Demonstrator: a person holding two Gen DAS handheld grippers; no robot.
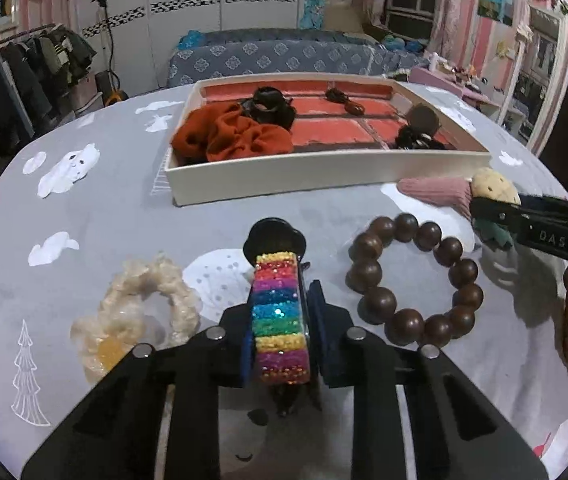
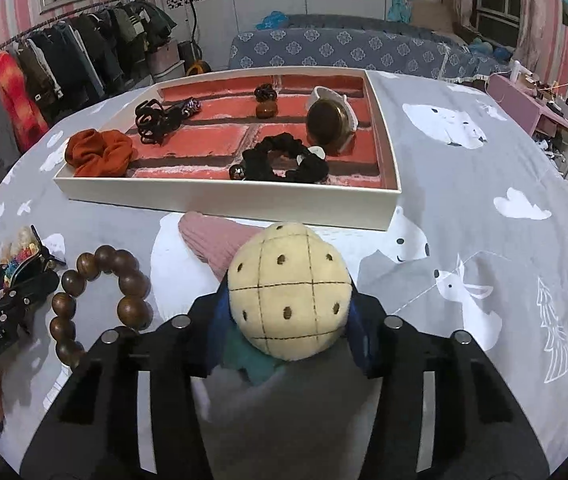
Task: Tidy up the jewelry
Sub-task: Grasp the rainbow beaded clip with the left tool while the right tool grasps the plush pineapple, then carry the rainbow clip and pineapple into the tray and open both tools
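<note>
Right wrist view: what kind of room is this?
Likely a bedroom at home: a clothes rack full of hanging garments, white wardrobe doors, and a bed with a blue patterned cover behind the table.

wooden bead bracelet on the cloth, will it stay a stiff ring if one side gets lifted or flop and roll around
The wooden bead bracelet is separate round beads in a loop, presumably strung on a cord, so it would likely sag rather than stay stiff. The beads look smooth and glossy, so tongs may slip off one. Lying flat on the tablecloth, it probably slides more than rolls.
</note>
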